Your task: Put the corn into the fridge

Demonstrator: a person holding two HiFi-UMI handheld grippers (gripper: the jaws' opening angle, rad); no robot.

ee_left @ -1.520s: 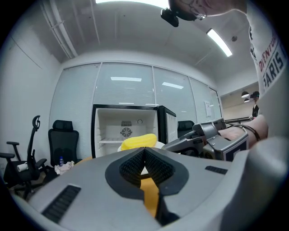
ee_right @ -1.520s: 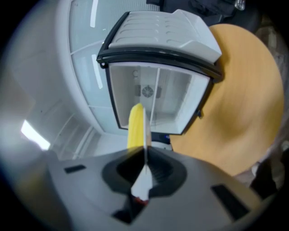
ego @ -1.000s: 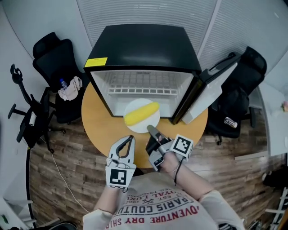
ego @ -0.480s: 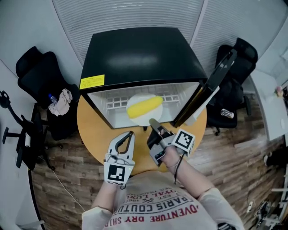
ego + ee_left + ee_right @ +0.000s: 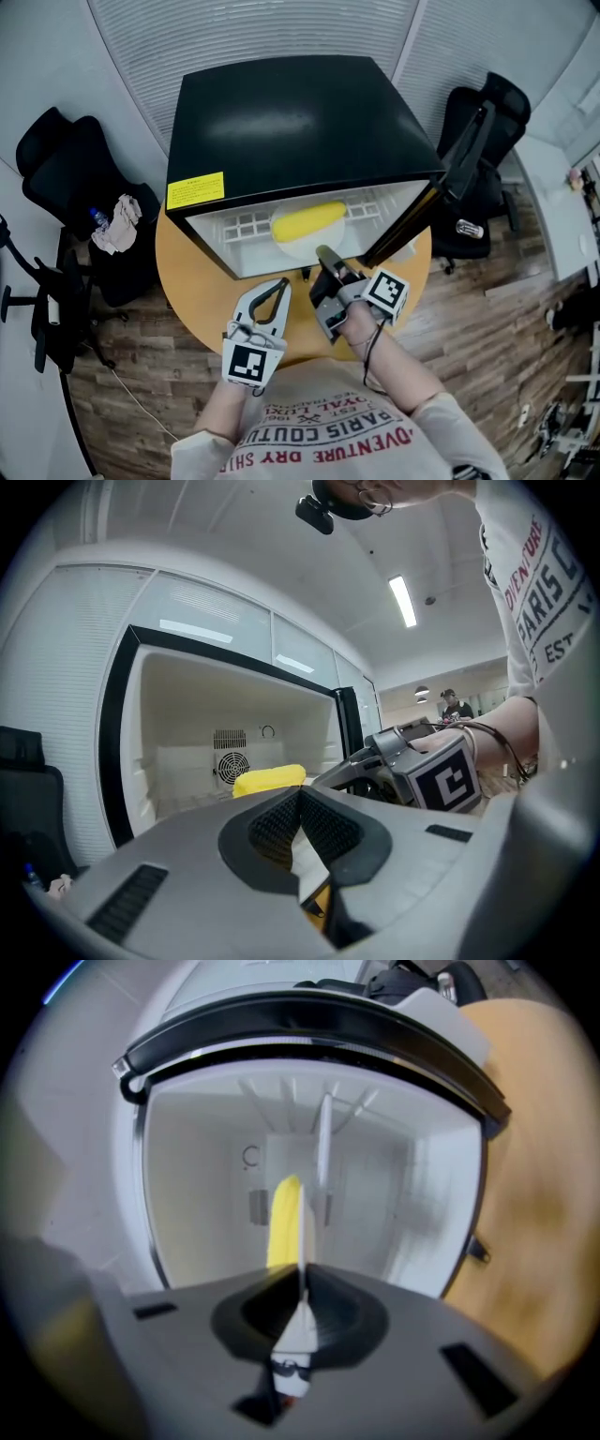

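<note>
One corn cob, yellow and lying on its side, rests on a white plate; we see cob and plate inside the open front of the fridge, above its white wire shelf; we cannot tell whether the plate touches the shelf.

The right gripper has its jaws clenched on the near rim of the plate; in the right gripper view the plate appears edge-on as a thin white line pinched between the two pads, with the cob to its left and the white fridge interior behind it.

The left gripper sits just beside the right one, on its left, in front of the fridge opening; its jaws are pressed together at the tips with nothing between them; in the left gripper view we see the cob beyond the joined tips and a round fan grille on the back wall of the cabinet.

The fridge is a compact black unit with a yellow label at the front left corner of its top; its door stands swung open at the right side.

The fridge stands on a round wooden table; a black office chair at the left carries a crumpled cloth and a small bottle; a second black chair stands behind the open door; the floor is wood plank.
</note>
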